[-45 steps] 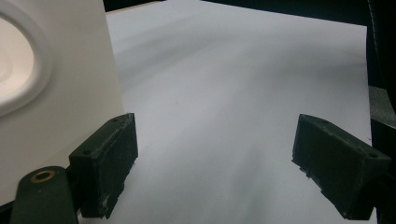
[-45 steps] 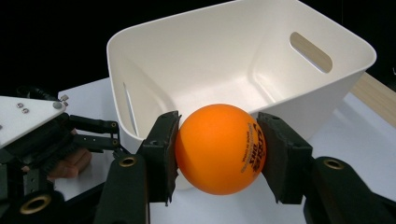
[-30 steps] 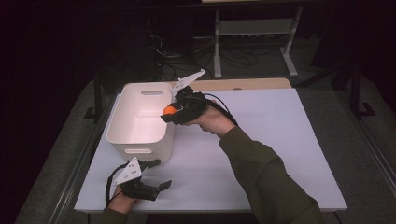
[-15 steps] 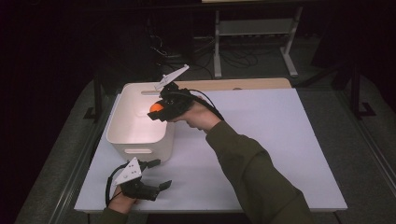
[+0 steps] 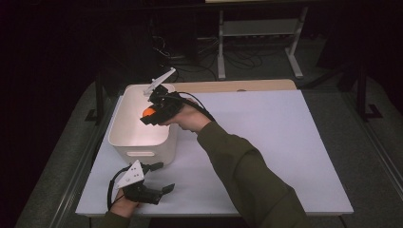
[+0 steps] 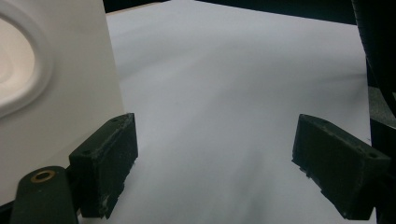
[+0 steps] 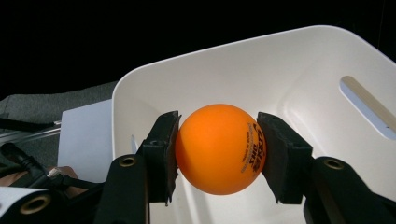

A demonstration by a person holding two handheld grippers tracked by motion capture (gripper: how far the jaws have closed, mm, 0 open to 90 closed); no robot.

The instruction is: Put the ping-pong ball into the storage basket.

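An orange ball [image 7: 219,148] with black print sits clamped between the two black jaws of my right gripper [image 7: 218,154]. In the high view that right gripper [image 5: 151,114] holds the orange ball [image 5: 148,112] over the open top of a white tub [image 5: 124,137], with the tub's inside [image 7: 303,79] behind the ball. My left gripper [image 5: 161,178] rests on the white table [image 5: 266,142] near the front edge, just in front of the tub. Its jaws stand wide apart with bare table between them [image 6: 215,172], and the tub's outer wall [image 6: 70,84] is beside its left jaw.
The tub stands at the table's left side. A metal rack [image 5: 259,33] and cables lie on the dark floor beyond the far edge. A wooden strip [image 5: 228,86] runs along the table's back edge. The person's sleeve [image 5: 247,175] crosses the table's middle.
My right gripper has carried the orange ball leftward, from the tub's right rim to over its inside. The left gripper has stayed in place.
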